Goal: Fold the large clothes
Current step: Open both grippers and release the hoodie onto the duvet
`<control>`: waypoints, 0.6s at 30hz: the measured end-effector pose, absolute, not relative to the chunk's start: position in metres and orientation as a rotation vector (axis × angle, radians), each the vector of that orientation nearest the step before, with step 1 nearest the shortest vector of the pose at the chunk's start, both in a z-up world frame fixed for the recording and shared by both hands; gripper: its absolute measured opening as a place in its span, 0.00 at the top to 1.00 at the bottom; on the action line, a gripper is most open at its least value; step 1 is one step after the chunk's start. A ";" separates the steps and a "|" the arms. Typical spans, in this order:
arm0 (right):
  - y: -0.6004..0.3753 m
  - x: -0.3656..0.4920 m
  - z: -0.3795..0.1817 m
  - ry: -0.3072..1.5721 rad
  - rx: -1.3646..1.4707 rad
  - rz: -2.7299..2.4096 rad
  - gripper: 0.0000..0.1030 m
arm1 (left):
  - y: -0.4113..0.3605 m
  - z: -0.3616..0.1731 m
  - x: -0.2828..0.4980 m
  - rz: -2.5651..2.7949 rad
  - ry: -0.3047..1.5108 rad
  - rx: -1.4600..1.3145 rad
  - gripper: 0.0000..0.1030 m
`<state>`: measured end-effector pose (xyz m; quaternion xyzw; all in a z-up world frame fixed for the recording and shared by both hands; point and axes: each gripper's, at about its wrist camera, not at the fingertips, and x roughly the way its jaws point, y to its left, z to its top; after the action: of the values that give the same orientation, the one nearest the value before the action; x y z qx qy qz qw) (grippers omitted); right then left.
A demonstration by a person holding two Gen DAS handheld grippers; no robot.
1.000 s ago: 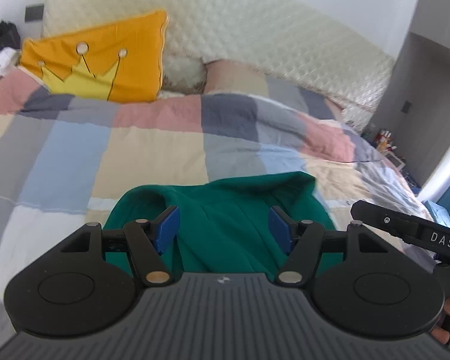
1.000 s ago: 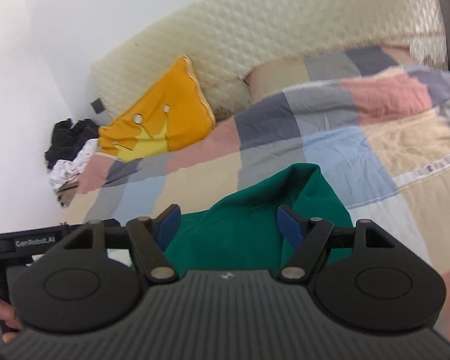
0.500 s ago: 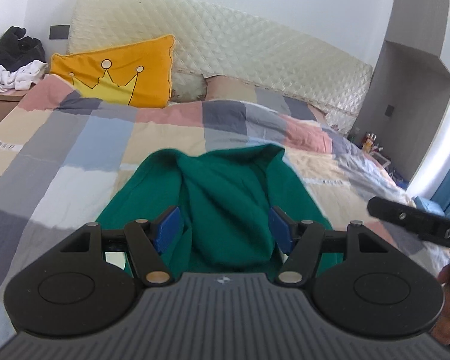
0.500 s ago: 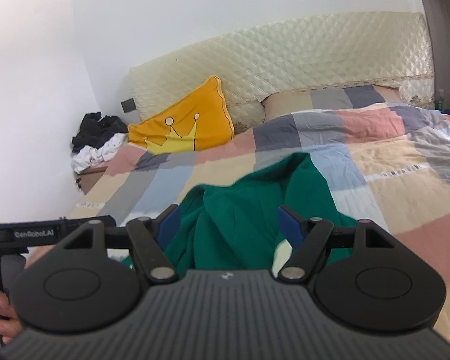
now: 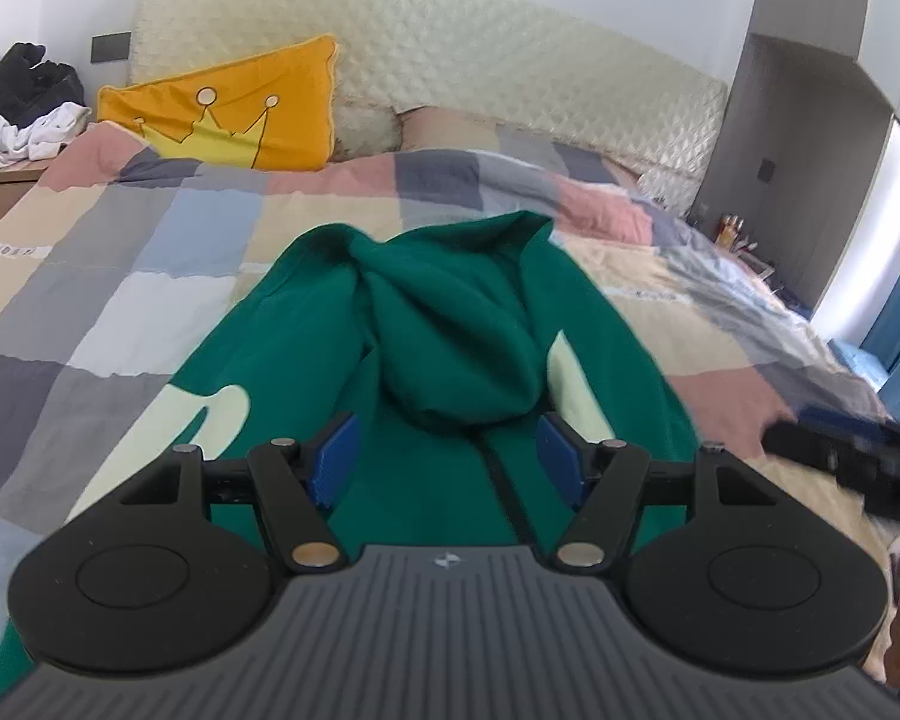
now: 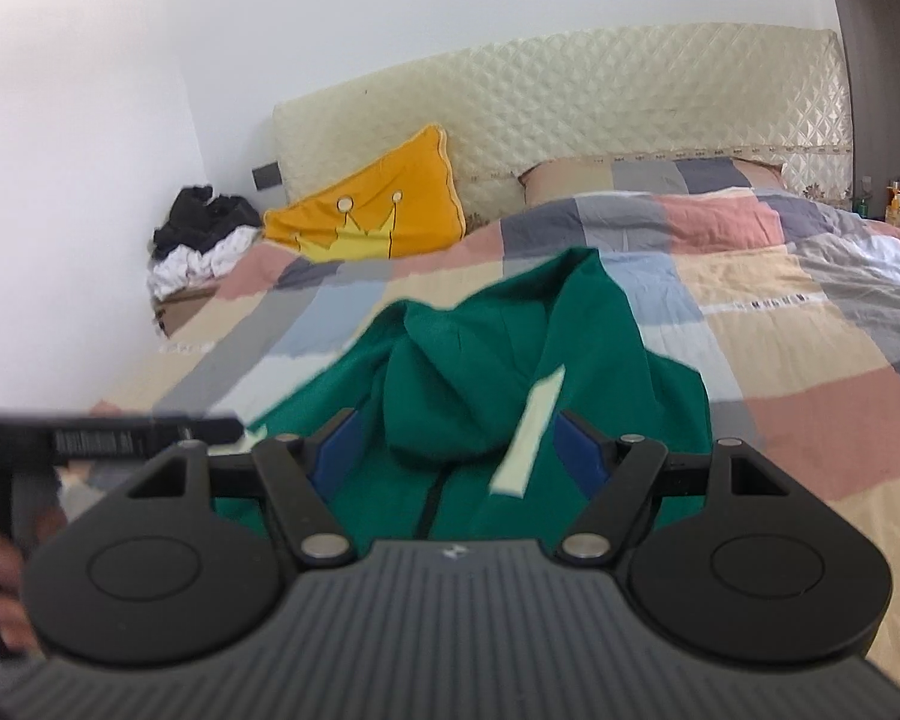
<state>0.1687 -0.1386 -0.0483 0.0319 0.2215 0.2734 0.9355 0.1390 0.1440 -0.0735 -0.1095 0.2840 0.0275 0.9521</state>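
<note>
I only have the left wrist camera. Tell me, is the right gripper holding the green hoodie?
Observer: No. In the right wrist view the right gripper is open, with the green hoodie lying on the bed behind the gap between its fingers.
Operator: Does the hoodie's far side show any marking?
Observer: Yes, a pale stripe runs down the chest beside the black zipper.
Operator: Anything off the bed's right edge?
Observer: Small bottles stand past the headboard, plainer than in your view.
Operator: And my left gripper?
Observer: The left gripper is open too, nothing between its blue pads.
</note>
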 end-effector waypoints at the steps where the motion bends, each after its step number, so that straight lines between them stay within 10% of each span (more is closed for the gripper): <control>1: -0.140 0.167 -0.056 0.458 0.063 0.556 0.28 | 0.149 -0.074 0.139 0.059 0.586 -0.229 0.32; 18: -0.144 0.181 -0.104 0.597 0.102 0.551 0.28 | 0.346 -0.138 0.097 0.317 0.864 -0.386 0.32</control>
<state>0.1805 -0.1438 -0.1037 0.0496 0.2904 0.2676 0.9174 0.0970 0.3461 -0.1381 -0.1849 0.4144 0.1518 0.8781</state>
